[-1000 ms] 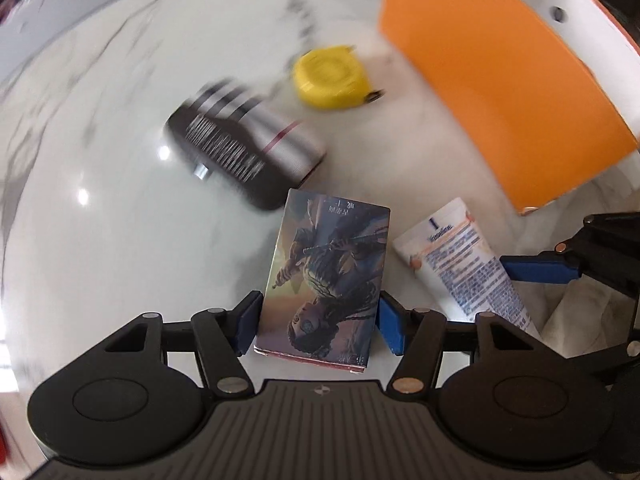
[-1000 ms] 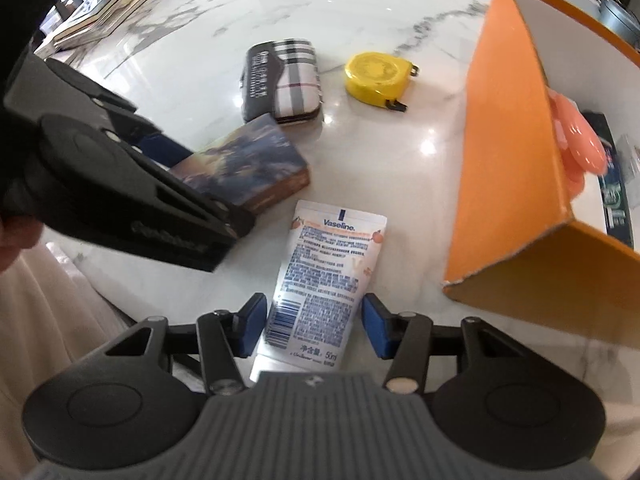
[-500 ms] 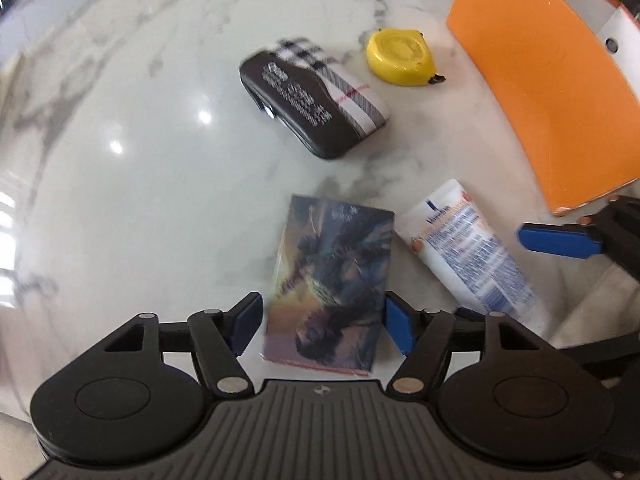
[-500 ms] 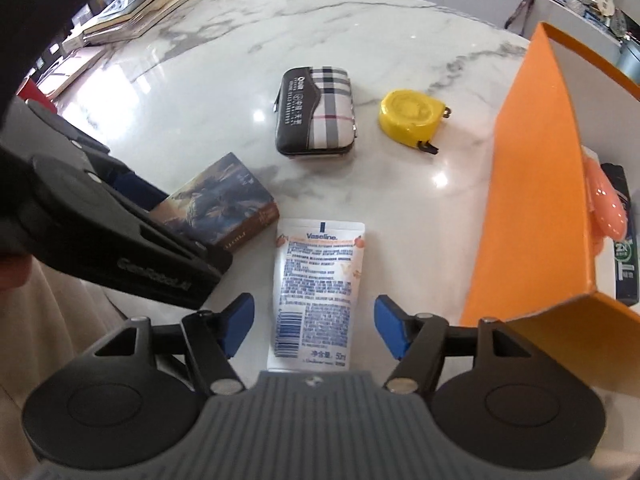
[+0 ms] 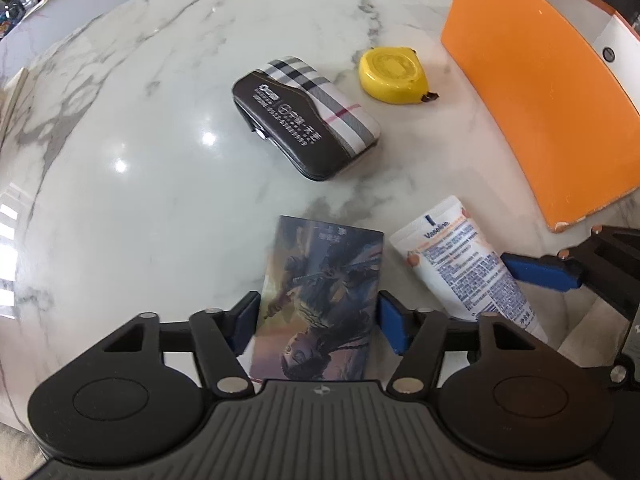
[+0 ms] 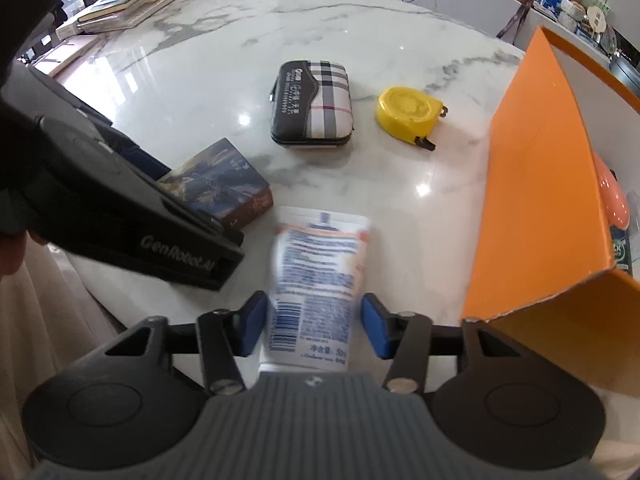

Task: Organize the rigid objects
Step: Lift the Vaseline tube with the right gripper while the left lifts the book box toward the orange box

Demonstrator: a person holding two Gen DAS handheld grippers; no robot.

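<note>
Card box (image 5: 320, 300) sits between left tool (image 5: 318, 318) pads, touching both.

Bare desk (image 5: 120, 128) fills the left of the left wrist view. Centre frame, the plaid case (image 5: 306, 116) and yellow tape measure (image 5: 390, 74) obstruct; the orange box wall (image 5: 532, 104) closes the right.

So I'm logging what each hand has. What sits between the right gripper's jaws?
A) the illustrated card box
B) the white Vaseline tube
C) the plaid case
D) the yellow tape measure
B: the right gripper straddles the white Vaseline tube, its barcode end between the blue pads.
</note>
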